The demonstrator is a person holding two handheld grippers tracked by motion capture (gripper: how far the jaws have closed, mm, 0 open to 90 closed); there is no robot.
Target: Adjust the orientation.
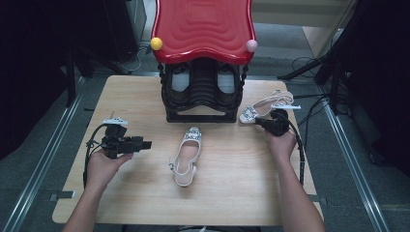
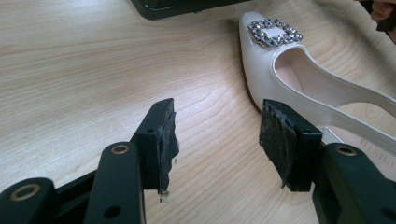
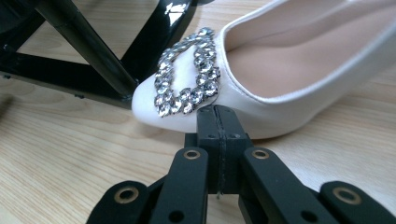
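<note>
Centre shoe [image 1: 186, 155] lies long axis 12–6, toe at 12 toward rack [image 1: 202, 96]. Left gripper [image 1: 145, 144] spread, empty, at shoe's 9. Right gripper [image 1: 256, 121] pressed together at second shoe's [image 1: 265, 107] toe.

White jewelled shoe [image 1: 185, 157] mid-table; its mate [image 1: 265, 107] beside rack [image 1: 203, 92].
</note>
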